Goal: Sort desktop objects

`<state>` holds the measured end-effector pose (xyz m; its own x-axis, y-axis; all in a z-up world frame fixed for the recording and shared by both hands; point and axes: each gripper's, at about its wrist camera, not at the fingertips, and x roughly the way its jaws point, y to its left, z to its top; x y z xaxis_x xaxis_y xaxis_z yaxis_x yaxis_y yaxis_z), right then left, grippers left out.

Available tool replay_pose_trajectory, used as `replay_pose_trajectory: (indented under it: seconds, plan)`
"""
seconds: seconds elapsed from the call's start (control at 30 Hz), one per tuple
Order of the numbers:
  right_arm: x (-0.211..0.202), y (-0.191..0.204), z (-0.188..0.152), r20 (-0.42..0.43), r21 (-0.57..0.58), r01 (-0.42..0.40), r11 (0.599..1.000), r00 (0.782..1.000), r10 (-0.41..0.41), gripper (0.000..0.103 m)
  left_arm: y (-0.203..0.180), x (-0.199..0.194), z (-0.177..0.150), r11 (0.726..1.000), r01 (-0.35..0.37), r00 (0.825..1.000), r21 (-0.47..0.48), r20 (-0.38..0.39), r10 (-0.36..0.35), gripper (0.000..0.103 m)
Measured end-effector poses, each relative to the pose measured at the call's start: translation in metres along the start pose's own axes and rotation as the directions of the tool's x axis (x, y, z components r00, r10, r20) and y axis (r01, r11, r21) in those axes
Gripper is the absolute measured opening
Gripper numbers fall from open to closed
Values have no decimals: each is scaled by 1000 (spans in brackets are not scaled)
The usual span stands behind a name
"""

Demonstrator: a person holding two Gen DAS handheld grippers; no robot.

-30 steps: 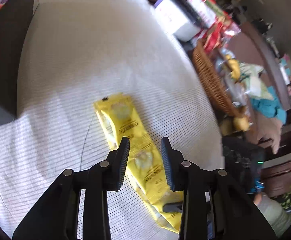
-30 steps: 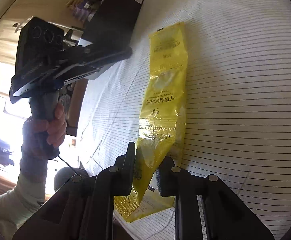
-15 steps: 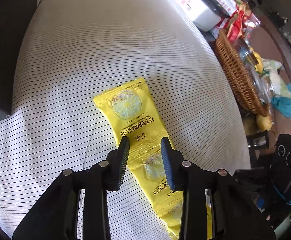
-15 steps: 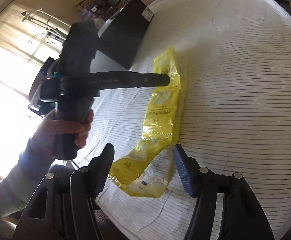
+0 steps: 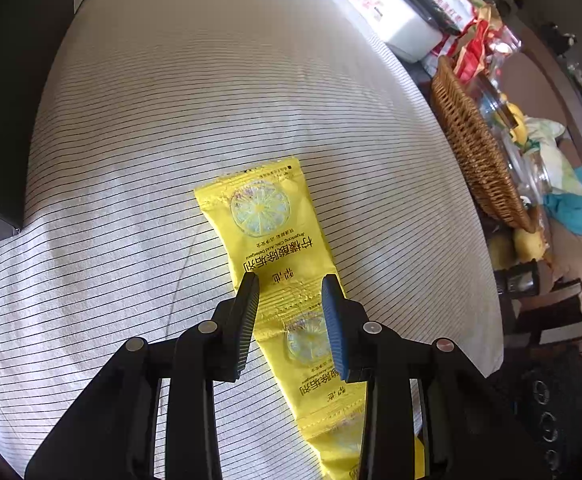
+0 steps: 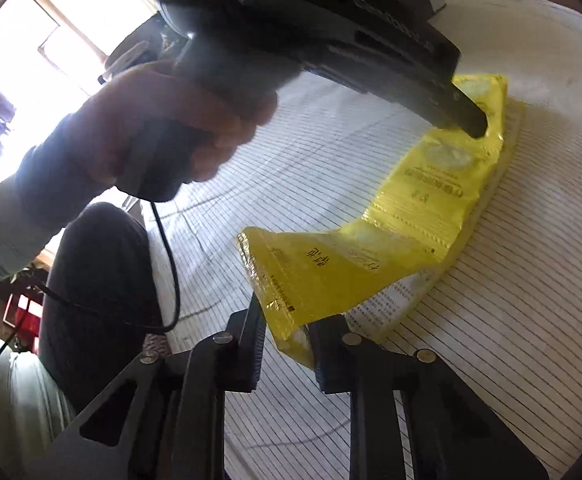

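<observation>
Your yellow sachet strip (image 5: pixel 275 248) lies lengthwise on the desk (image 5: pixel 211 80), which is covered by a white cloth with thin dark stripes, its far end printed with a lemon slice. Your left claw (image 5: pixel 291 292) points steeply down over the middle of the strip, jaws set narrow and astride it; the right wrist view shows its tip (image 6: pixel 471 124) down on the packet, though you cannot tell whether it pins it or only touches. Your right claw (image 6: pixel 287 332) is closing on the near end of the strip (image 6: pixel 331 276), and that end is lifted and folded up off the cloth, with the corner sitting between the two fingers. A wicker basket (image 5: pixel 475 152) stands just off the cloth's right edge, and a white box (image 5: pixel 395 16) lies beyond it.
</observation>
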<state>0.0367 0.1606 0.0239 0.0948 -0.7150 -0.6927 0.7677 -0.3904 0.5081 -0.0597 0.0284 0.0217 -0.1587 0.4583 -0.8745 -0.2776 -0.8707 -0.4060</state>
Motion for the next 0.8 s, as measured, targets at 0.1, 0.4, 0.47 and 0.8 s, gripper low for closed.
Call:
replay_pose_trajectory:
  seconds: [0.1, 0.4, 0.47, 0.8]
  plan:
    - [-10, 5, 5, 65, 20, -75, 997, 995, 74, 13, -1, -2, 1, 1000, 7, 1000, 17, -13, -6, 30]
    - [-66, 18, 63, 250, 35, -165, 986, 956, 151, 12, 15, -145, -2, 990, 125, 944, 69, 300, -140, 55]
    - [-81, 20, 83, 297, 63, -193, 979, 940, 166, 12, 18, -172, -12, 987, 143, 927, 74, 341, -159, 55]
    - [-187, 47, 171, 466, 86, -161, 983, 879, 103, 12, -3, -236, -86, 961, 192, 889, 197, 381, -256, 60]
